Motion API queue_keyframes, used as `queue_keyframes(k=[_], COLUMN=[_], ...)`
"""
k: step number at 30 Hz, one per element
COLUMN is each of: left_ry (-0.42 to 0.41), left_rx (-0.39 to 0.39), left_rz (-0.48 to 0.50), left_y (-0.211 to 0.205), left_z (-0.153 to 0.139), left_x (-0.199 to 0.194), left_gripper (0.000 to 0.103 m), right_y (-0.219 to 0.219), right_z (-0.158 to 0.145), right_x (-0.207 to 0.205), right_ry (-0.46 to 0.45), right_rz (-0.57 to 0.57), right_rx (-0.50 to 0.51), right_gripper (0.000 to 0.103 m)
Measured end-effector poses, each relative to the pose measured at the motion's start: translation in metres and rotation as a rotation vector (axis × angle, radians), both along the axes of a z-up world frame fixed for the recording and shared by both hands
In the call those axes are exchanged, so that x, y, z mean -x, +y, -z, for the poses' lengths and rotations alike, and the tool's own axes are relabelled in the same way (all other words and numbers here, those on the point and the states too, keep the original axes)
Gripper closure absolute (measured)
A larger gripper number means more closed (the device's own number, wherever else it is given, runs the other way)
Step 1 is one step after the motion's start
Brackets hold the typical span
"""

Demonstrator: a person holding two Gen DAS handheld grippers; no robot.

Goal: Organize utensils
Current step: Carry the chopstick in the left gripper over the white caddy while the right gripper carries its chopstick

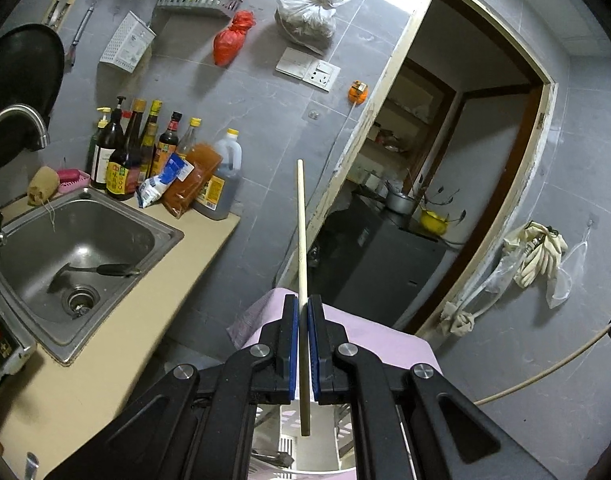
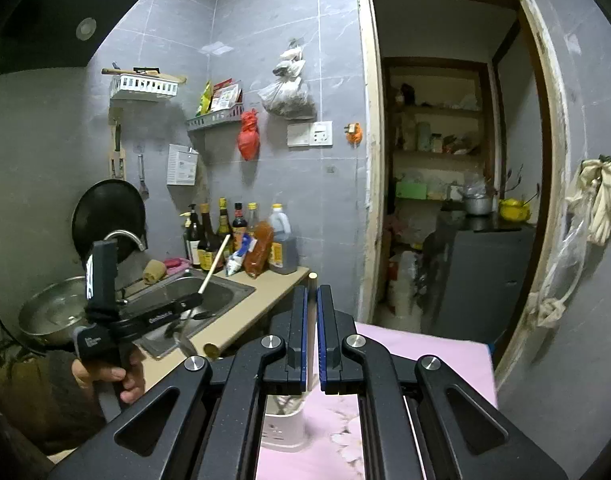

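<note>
Step in hand, as I read it: carrying chopsticks to the holder, one per hand, not yet dropped in.

Left tongs [image 1: 304,312] are closed narrow on a pale wooden chopstick [image 1: 301,240]. The stick runs lengthwise between the blue pads [image 1: 292,344]; its long end pokes out ahead toward the doorway, and the short end hangs back over a white slotted utensil holder [image 1: 288,446] seen through the frame gap. The holder sits on a pink cloth [image 1: 385,336], w/ some metal utensil already inside.

Right tongs [image 2: 312,304] are also pinched narrow, on a second chopstick [image 2: 312,320] w/ a brassy cap at the tip. It stands about upright, lower end pointing down at the same holder [image 2: 283,424] on the pink cloth [image 2: 425,352].

In the right wrist view the left tongs [image 2: 197,300] show up w/ their stick slanting up over the sink [image 2: 225,292], i.e. on the sink side of the holder, well apart from it.

A dark-handled ladle [image 1: 105,270] lies in the sink [image 1: 161,232] on the tabletop [image 1: 145,320], prob. later work.

Next move, my guess: lower the right stick straight down into a holder slot, keep it vertical, open only once the tip is inside the rim. The left stick needs tipping upright and bringing from the sink side over the holder first.
</note>
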State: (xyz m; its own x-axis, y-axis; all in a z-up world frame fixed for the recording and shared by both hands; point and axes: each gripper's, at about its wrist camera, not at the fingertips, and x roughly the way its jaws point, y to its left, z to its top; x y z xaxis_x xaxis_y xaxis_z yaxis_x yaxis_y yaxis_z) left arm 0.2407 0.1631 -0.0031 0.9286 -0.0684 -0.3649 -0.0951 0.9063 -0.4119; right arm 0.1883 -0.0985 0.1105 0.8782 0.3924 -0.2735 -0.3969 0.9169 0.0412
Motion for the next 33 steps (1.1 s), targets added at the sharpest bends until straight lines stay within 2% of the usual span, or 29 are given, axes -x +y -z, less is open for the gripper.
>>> queue_keyframes(k=[6,16,27,33], left_ry=[-0.026,-0.005,0.003,0.021], left_rx=[0.017,0.026,0.055,0.034], left_rz=[0.023,0.051,0.101,0.113], left_y=[0.005,0.01,0.009,0.008], left_z=[0.004,0.016,0.031,0.036], left_x=[0.0,-0.009,-0.018,-0.019], left_gripper=[0.098,0.098,0.098,0.098], right_y=[0.022,0.046,0.055,0.052], right_z=[0.011,0.042,0.075,0.09], right_x=[-0.012,-0.042,-0.072,-0.08], right_ry=[0.03,0.121,0.237,0.274], right_rz=[-0.042,-0.065,-0.045,-0.03], right_rx=[0.0,0.01,0.006,-0.02], right_gripper=[0.099,0.099,0.099,0.099])
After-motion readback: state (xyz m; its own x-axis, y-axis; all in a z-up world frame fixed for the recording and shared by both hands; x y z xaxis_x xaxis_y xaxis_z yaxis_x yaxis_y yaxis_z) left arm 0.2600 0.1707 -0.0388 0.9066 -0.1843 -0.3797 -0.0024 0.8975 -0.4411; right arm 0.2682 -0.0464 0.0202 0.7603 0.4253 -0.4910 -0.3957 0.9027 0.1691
